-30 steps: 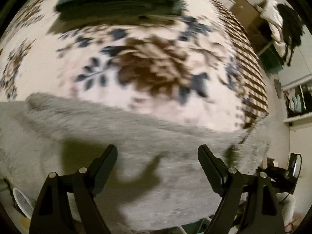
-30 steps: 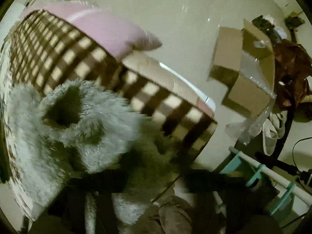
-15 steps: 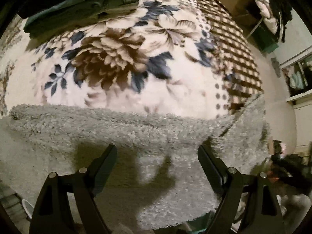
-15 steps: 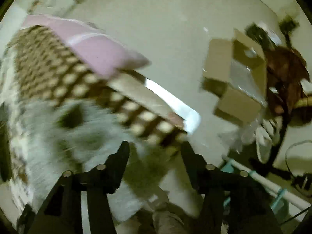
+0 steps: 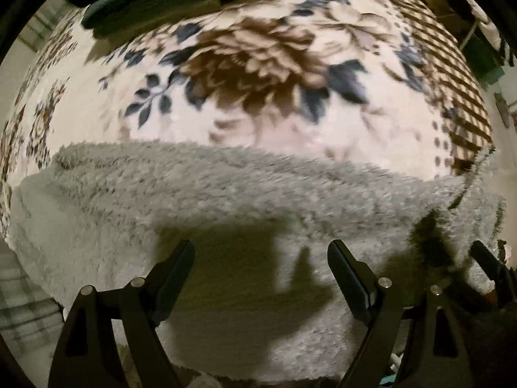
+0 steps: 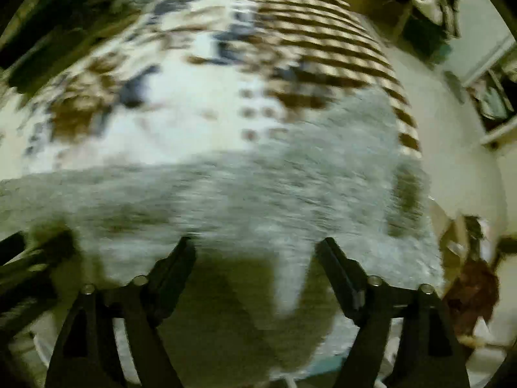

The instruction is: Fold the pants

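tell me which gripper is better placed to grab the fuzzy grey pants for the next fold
Probably left. The left gripper hangs open over the broad middle of the fuzzy grey pants. The right gripper, also open, sits nearer their end by the blanket's edge.

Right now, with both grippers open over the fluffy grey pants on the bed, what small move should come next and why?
Probably lower the left gripper and right gripper onto the near edge of the fluffy grey pants and close. Both sets of jaws stand open and empty just above the fabric, which lies spread across the floral blanket with no fold visible across it, so a fresh grip seems needed before folding.
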Available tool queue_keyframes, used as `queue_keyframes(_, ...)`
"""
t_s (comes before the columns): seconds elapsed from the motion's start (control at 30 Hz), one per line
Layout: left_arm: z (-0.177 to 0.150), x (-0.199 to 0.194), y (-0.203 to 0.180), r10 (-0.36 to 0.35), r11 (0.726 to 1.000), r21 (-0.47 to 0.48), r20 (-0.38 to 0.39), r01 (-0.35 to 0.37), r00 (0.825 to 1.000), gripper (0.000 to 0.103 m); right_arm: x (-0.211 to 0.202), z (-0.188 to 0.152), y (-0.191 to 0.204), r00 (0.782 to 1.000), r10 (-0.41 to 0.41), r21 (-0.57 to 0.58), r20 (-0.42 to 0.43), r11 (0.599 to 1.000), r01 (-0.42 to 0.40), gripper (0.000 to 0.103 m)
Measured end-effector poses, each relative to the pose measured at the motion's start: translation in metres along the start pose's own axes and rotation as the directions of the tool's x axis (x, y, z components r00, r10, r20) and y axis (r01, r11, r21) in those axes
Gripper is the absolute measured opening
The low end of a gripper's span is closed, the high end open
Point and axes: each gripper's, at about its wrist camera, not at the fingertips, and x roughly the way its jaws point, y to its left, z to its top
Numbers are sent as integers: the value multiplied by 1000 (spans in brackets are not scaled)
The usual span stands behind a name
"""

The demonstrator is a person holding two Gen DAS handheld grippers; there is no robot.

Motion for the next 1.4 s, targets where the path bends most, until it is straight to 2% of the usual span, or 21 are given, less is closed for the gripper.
queue_keyframes(0.03, -1, 1, 2, -5, 1000, -7, -5, 5, 1000, 84, 0, -1, -15, 1000, -11, 50, -3, 999, 11, 31)
queue_keyframes(0.07, -3, 2, 3, -8, 1000, -11, -8, 8, 1000, 84, 0, -4, -38, 1000, -26, 133, -12, 991, 28, 23)
queue_keyframes(0.13, -5, 3, 4, -18, 1000, -20, -16, 18, 1000, 84, -2, -14, -86, 997, -64, 292, -34, 954, 71, 20)
queue_keyframes(0.2, -8, 4, 3, -32, 999, -24, -22, 32, 999, 84, -1, -31, -143, 991, -95, 447, -91, 885, 126, 19)
queue_keyframes(0.27, -12, 3, 1, -50, 998, -24, -26, 49, 998, 84, 6, -57, -195, 986, -52, 578, -159, 805, 136, 24)
queue_keyframes(0.33, -13, 1, -3, -63, 998, -17, -29, 63, 998, 84, 15, -80, -234, 972, -3, 658, -235, 735, 162, 58)
queue_keyframes(0.37, -14, 0, -4, -67, 998, -14, -28, 67, 997, 84, 13, -92, -252, 972, 23, 705, -234, 692, 153, 61)
queue_keyframes(0.43, -14, -4, -9, -73, 997, 0, -22, 73, 997, 84, -1, -105, -268, 982, 45, 747, -183, 656, 109, 62)
queue_keyframes(0.53, -12, -7, -12, -82, 997, 3, -18, 82, 996, 84, -20, -106, -275, 995, 75, 769, -71, 639, 7, 66)
queue_keyframes(0.6, -6, -8, -24, -81, 997, 1, -21, 81, 996, 84, -25, -106, -267, 983, 178, 788, 42, 599, -142, 66)
queue_keyframes(0.63, -5, -7, -23, -81, 997, 0, -21, 81, 997, 84, -22, -102, -261, 968, 238, 789, 84, 578, -210, 66)
queue_keyframes(0.73, -2, -6, -21, -78, 997, -1, -24, 78, 997, 84, -4, -88, -235, 940, 330, 767, 83, 582, -272, 66)
queue_keyframes(0.8, 0, -4, -21, -77, 997, -1, -27, 77, 997, 84, 8, -88, -209, 938, 339, 772, 70, 578, -266, 64)
queue_keyframes(0.87, 0, -3, -16, -79, 997, 0, -31, 79, 996, 84, 16, -88, -203, 927, 360, 773, 105, 556, -304, 19)
queue_keyframes(0.9, -5, -4, -11, -79, 997, -1, -32, 79, 996, 84, 17, -87, -202, 929, 354, 773, 104, 559, -300, 5)
queue_keyframes(1.03, -13, 1, -2, -84, 996, -5, -37, 84, 996, 84, -19, -92, -205, 937, 293, 776, 190, 540, -326, 5)
queue_keyframes(1.13, -24, 2, 11, -94, 995, -27, -49, 93, 994, 84, -49, -110, -222, 953, 221, 806, 209, 512, -296, 5)
queue_keyframes(1.2, -29, 2, 17, -101, 994, -38, -52, 99, 994, 84, -49, -117, -233, 965, 199, 823, 169, 510, -250, 5)
queue_keyframes(1.27, -32, 1, 21, -107, 994, -42, -49, 105, 993, 84, -42, -122, -239, 983, 166, 829, 73, 538, -152, 5)
queue_keyframes(1.37, -33, 1, 25, -114, 993, -37, -43, 112, 993, 84, -12, -132, -244, 961, 267, 852, -67, 517, -85, 23)
queue_keyframes(1.4, -29, 1, 24, -115, 993, -37, -42, 113, 993, 84, -10, -132, -243, 960, 273, 857, -59, 508, -92, 35)
